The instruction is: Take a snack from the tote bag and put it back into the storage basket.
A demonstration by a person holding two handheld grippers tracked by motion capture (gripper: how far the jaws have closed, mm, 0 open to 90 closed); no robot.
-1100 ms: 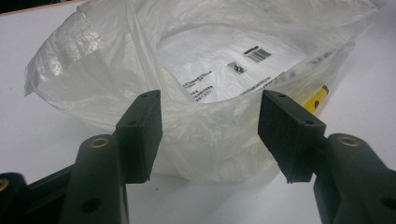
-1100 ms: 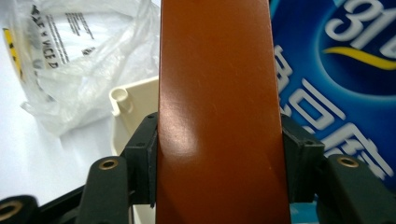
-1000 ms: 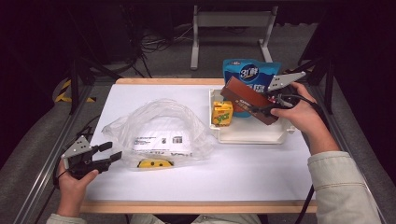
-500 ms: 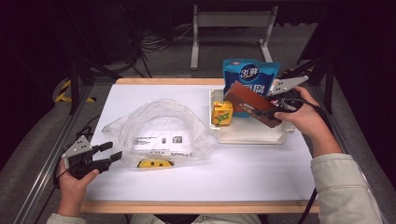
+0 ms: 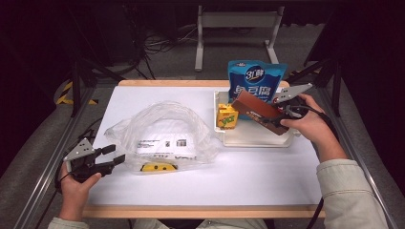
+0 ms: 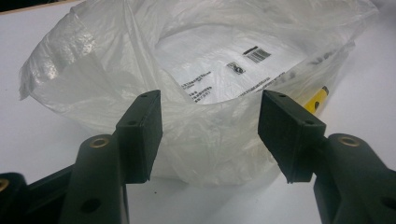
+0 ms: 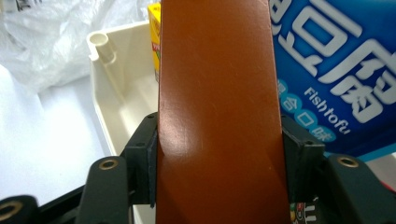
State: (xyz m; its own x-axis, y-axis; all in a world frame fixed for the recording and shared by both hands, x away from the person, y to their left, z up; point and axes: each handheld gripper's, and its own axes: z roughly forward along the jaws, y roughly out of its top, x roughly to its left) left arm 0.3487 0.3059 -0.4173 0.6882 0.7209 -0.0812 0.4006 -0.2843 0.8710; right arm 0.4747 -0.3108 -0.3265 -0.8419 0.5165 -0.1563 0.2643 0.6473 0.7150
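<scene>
- Left hand-held gripper rests at the desk's near left corner, jaws apart and gripping nothing, pointed at the clear plastic bag just beyond it.
- The bag lies crumpled on the desk with its mouth open; a printed sheet and a yellow strip show through it.
- Right hand-held gripper is clamped across a flat brown packet, held tilted over the white tray.
- In the tray stand a small yellow box and, at the far side, a blue Fishtofu pouch.
</scene>
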